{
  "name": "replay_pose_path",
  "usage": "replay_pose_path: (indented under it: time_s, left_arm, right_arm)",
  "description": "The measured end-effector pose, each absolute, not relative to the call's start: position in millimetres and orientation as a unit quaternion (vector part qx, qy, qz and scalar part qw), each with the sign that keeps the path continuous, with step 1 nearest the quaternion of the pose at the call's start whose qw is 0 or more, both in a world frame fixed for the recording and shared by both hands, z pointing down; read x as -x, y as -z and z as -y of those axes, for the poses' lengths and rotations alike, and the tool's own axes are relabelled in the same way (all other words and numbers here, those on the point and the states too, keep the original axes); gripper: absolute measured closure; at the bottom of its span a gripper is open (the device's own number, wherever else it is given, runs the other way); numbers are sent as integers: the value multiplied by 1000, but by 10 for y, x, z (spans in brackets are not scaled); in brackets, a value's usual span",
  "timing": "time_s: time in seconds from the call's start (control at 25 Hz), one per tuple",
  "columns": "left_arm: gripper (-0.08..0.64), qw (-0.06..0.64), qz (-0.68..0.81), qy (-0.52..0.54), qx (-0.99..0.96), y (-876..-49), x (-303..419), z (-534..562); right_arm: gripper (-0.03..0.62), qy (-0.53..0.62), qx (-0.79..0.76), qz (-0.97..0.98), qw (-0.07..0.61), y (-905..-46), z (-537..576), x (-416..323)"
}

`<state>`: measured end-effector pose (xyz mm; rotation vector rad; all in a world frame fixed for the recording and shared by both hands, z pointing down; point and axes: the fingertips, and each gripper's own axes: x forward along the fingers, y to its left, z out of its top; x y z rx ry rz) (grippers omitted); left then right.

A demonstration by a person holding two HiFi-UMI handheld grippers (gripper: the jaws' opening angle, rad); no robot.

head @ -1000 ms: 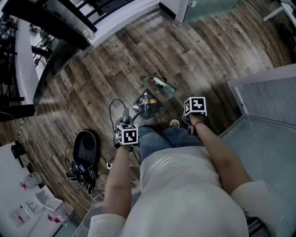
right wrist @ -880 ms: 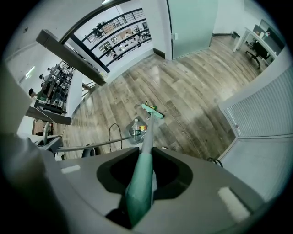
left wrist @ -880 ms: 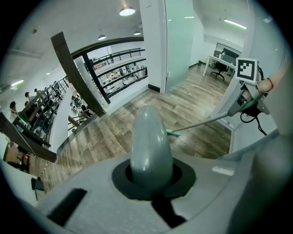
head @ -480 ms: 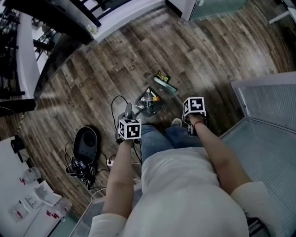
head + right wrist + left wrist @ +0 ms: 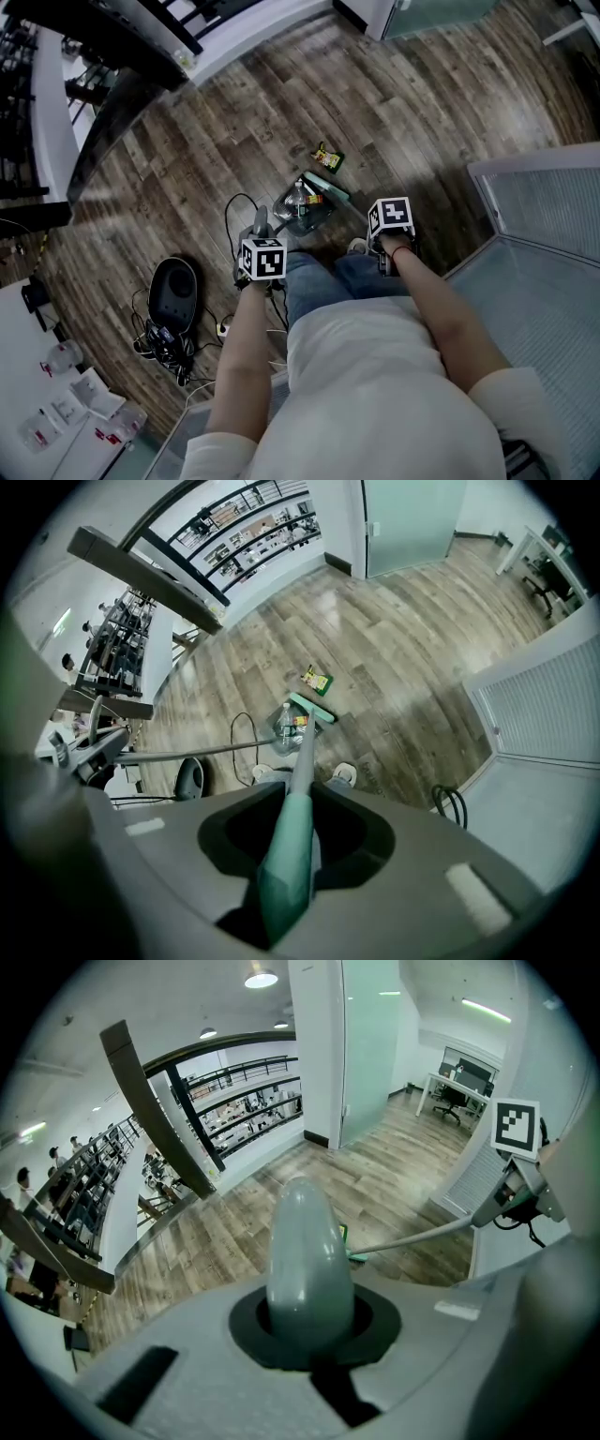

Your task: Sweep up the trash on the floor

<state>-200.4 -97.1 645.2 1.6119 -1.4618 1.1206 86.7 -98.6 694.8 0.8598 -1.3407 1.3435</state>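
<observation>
Head view: the left gripper (image 5: 260, 239) is held over the wooden floor (image 5: 394, 112), with the dustpan's grey handle (image 5: 260, 221) rising through it. The dustpan (image 5: 319, 221) stands on the floor just ahead of the person's shoes, and a clear bottle (image 5: 298, 199) lies inside it. The right gripper (image 5: 389, 221) is held to the right of the dustpan. The broom head (image 5: 325, 186) is set against the dustpan's far edge. A green and yellow wrapper (image 5: 326, 157) lies on the floor just beyond the dustpan, apart from the broom head. A black cable (image 5: 231, 217) loops to the left of the dustpan, and a black oval case (image 5: 173, 295) lies further to the left.

Left gripper view: the jaws are closed round the rounded top of the dustpan's handle (image 5: 307, 1251). The broom's pale stick (image 5: 412, 1235) is seen running down from the right gripper (image 5: 502, 1199).

Right gripper view: the jaws are clamped on the broom's green grip (image 5: 286, 855). The stick is seen running down to the broom head (image 5: 312, 708) at the dustpan's (image 5: 277, 739) far edge. The wrapper (image 5: 317, 680) lies beyond the dustpan.
</observation>
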Motion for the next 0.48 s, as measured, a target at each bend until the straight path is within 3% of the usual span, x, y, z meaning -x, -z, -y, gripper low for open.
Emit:
replay_pose_path:
  time_s: [0.48]
  left_arm:
    - [551,337,563,-430,-620,-6450,2046,913]
  right_arm:
    - [494,-594,-350,538,486,-6911,730,-832]
